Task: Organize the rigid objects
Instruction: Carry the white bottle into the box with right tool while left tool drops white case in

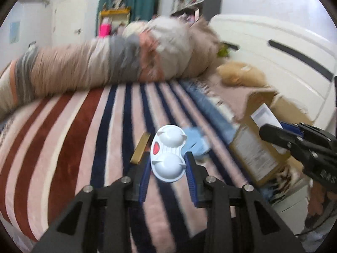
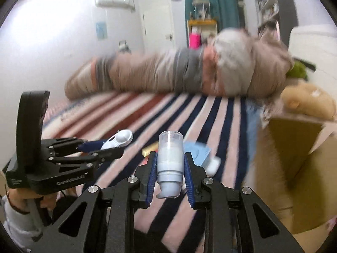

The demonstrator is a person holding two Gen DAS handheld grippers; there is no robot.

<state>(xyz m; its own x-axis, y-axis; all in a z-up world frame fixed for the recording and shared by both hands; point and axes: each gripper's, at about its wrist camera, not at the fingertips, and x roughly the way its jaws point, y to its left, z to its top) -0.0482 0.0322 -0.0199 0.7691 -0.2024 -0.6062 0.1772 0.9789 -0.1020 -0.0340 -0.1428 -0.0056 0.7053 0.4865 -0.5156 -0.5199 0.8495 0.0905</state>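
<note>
**Both grippers hold small plastic items above the striped bed**

The left gripper (image 1: 168,160) is clenched on a white plastic contact-lens case with two round cups and a red spot (image 1: 168,155), its blue pads pressing the case at both sides. The right gripper (image 2: 170,162) is clenched on a small clear plastic bottle with pale blue contents (image 2: 170,160), held upright between its blue pads. Both items hang clear of the pink bed blanket with dark blue and red stripes (image 1: 88,130).

On the blanket just beyond the grippers lie a flat gold bar-shaped box (image 1: 140,147) and a light blue flat packet (image 1: 195,142), close together. To the right stands an open brown cardboard box (image 2: 294,147). At the far side of the bed lies a long rolled quilt in beige and grey (image 1: 101,65), blurred. A tan plush toy (image 1: 238,73) lies at the far right.
</note>
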